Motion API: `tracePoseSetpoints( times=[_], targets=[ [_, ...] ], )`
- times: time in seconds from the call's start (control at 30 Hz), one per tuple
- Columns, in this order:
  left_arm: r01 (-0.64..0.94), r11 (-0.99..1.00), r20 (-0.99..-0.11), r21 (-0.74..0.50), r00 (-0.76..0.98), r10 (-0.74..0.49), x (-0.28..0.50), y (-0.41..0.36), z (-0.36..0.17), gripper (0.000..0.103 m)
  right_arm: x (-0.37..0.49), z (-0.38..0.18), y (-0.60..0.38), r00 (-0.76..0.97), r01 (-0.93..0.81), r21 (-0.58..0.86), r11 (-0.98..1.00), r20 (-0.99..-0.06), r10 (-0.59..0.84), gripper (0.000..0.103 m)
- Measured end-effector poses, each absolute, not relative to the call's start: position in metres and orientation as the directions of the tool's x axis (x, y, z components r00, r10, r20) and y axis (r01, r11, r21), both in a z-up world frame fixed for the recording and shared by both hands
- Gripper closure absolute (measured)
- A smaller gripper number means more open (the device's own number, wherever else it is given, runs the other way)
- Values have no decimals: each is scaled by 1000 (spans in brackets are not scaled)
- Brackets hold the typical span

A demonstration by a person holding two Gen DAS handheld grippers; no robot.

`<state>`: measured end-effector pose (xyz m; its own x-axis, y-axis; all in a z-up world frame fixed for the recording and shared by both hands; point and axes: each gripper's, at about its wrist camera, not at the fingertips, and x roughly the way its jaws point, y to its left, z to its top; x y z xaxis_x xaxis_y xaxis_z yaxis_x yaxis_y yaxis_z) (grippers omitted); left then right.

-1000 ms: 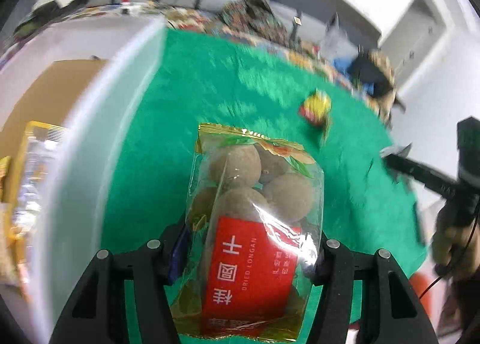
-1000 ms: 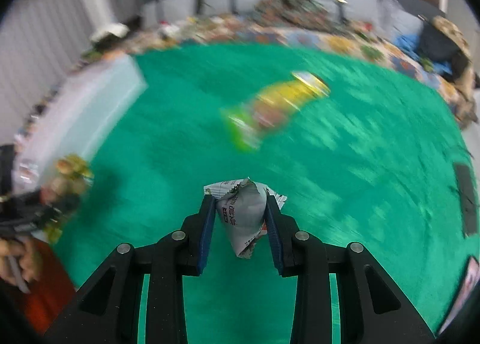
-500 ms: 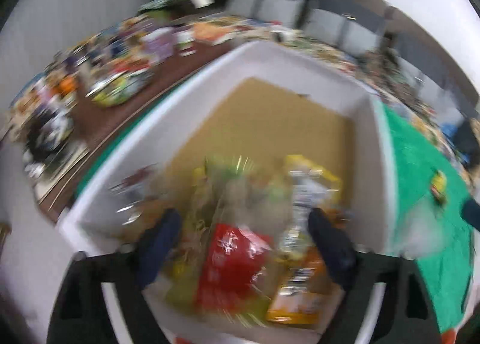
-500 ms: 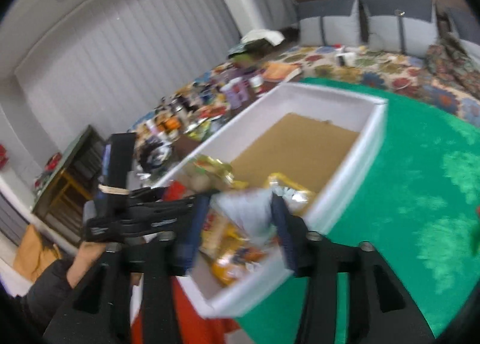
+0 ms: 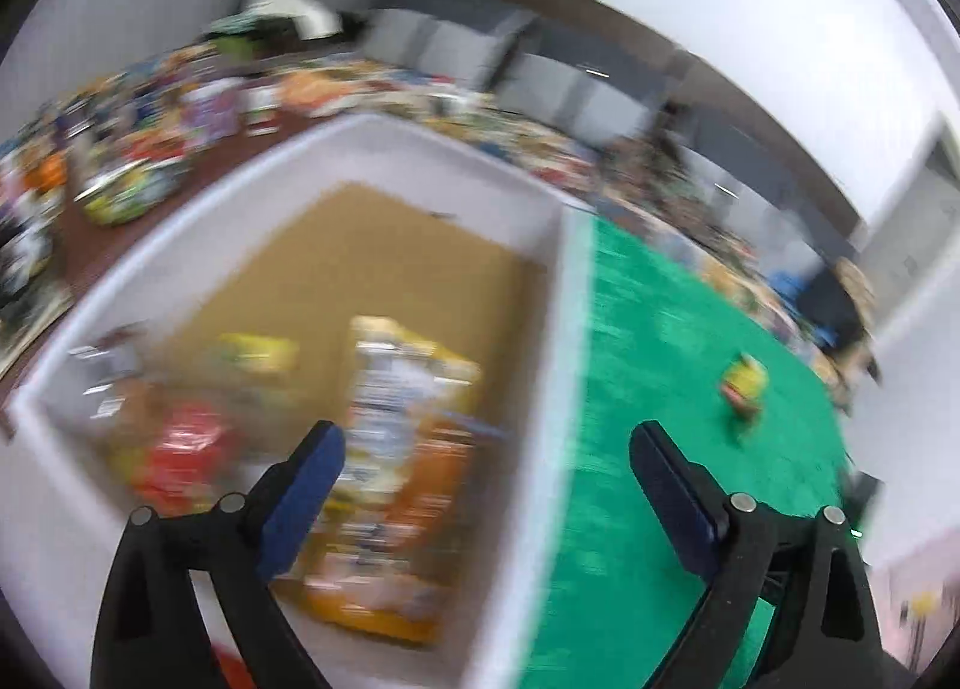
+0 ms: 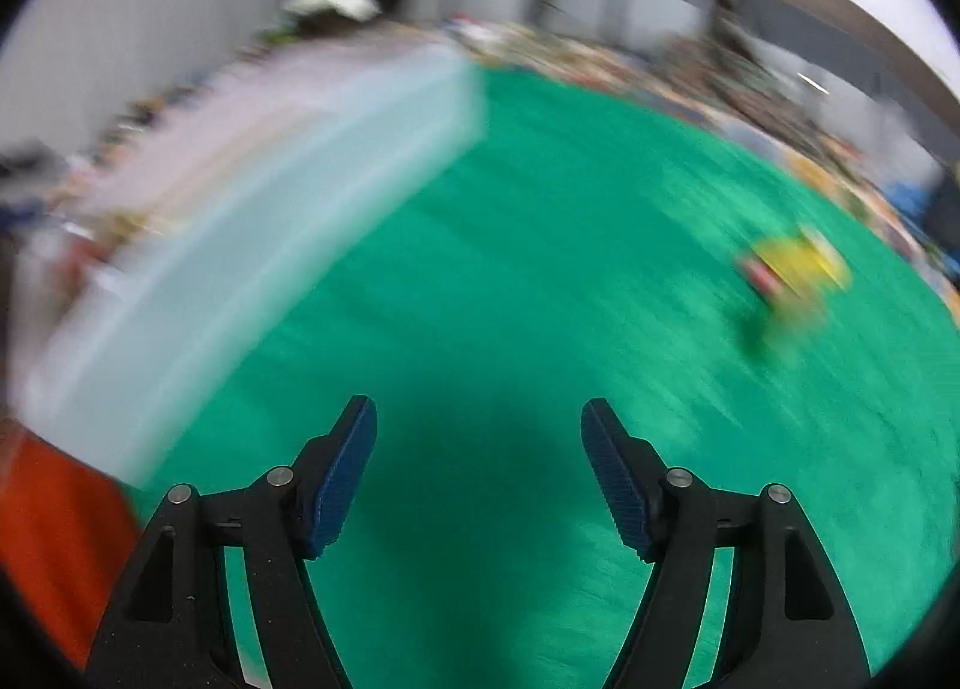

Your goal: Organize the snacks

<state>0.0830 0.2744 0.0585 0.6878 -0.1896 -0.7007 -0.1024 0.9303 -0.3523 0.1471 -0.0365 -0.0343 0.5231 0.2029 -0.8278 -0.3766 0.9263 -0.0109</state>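
Note:
A white box with a brown floor holds several snack packs, among them the red-labelled longan bag and an orange and yellow pack. My left gripper is open and empty above the box's right wall. My right gripper is open and empty over the green cloth, with the box to its left. A yellow snack pack lies on the cloth at the right; it also shows in the left wrist view. Both views are blurred.
A brown table behind the box carries several cluttered items. The green cloth spreads to the right of the box. Something orange-red sits at the lower left of the right wrist view.
Both grippers carried their packs to the box and opened; the longan bag now lies in the box. The right gripper has swung back over the green cloth, empty.

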Motion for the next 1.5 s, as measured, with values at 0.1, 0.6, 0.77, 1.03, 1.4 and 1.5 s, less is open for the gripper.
tracePoseSetpoints(
  times=[0.1,0.6,0.77,1.03,1.4,1.5],
  targets=[
    [30,933,-692,-358,662,-287,96,210,57,1,142,-58,-109,535,-242,-67,968,-841,76,29],
    [143,977,-860,-159,465,-208,167,30,-75,1,131,-78,-264,590,124,-4,992,-804,-77,24],
    [146,987,-862,-73,488,-136,183,31,-88,1,132,-83,-269,588,135,-5,991,-804,-84,18],
    [158,987,-847,-3,525,-87,201,29,-102,0,131,-83,-269,586,139,-8,990,-805,-89,17],
    [198,980,-824,4,556,-109,210,29,-103,0,131,-83,-270,586,140,-8,990,-806,-89,17],
    [211,977,-833,2,541,-115,218,31,-103,0,131,-83,-270,586,140,-8,990,-806,-89,17]
  ],
)
